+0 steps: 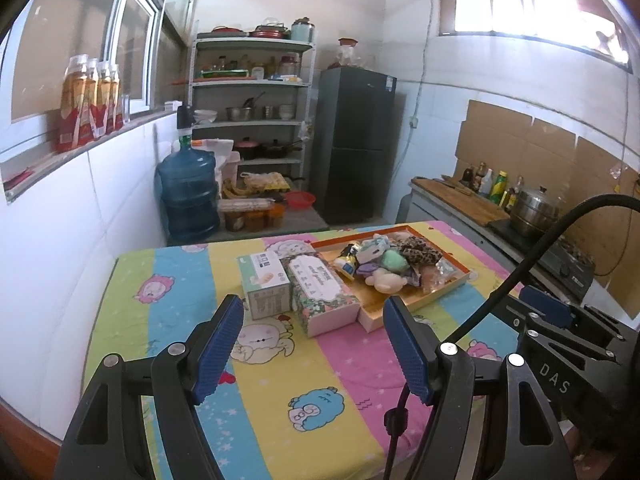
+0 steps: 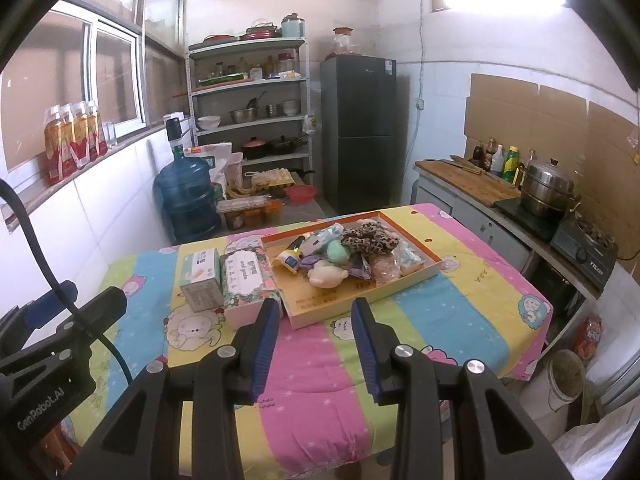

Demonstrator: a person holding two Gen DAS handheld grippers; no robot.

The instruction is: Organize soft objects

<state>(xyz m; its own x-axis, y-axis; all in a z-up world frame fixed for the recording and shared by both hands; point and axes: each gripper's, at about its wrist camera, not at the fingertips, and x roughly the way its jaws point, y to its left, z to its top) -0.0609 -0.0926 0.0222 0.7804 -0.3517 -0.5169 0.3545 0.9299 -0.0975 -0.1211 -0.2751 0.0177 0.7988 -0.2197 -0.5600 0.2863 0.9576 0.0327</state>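
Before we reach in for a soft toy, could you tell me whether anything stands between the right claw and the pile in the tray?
Nothing visible blocks it. The right claw hangs open and empty above the bare striped cloth, and only the low near rim of the tray lies before the soft toys. The floral box stands off to the left.

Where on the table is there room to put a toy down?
The near half of the striped cloth is bare, in front of the floral box and tray. The far left corner, behind the small box, too. The tray is crowded.
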